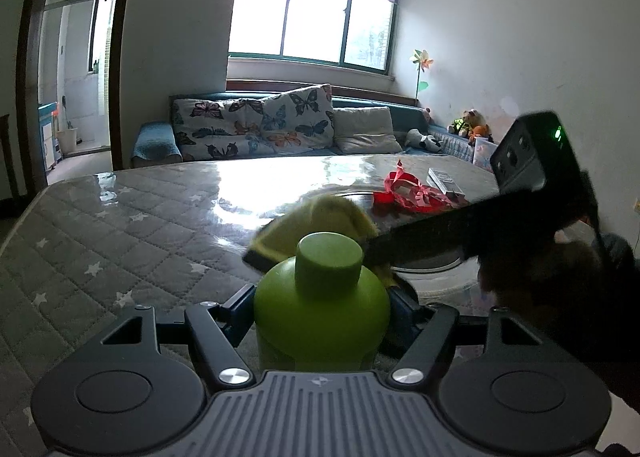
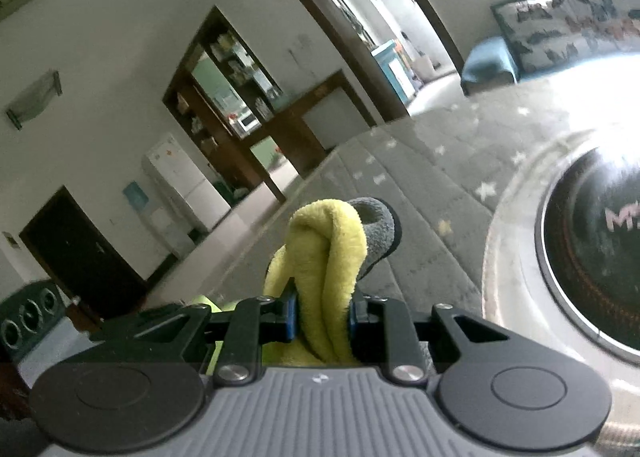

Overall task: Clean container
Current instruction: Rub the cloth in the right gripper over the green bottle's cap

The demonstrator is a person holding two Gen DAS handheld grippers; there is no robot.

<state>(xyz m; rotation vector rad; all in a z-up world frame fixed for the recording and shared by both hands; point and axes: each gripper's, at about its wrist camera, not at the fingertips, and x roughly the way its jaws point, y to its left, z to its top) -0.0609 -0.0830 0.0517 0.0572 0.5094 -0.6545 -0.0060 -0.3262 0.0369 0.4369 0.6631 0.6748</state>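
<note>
Green plastic container (image 1: 322,309) stands upright, clamped between the left gripper (image 1: 322,313) jaws; the right gripper (image 2: 322,321), pinching a yellow cloth (image 2: 326,269), reaches just beyond its cap, blurred.

left gripper (image 1: 322,321) | black linkage arms, silver screws, blue pads, grey ribbed housing | right gripper (image 2: 322,321) identical

Left wrist cam sits low and close over the quilted table (image 1: 120,241), facing the sofa (image 1: 280,129) and window. Right wrist cam's tilted, facing the doorway (image 2: 360,37); both catch that table.
</note>
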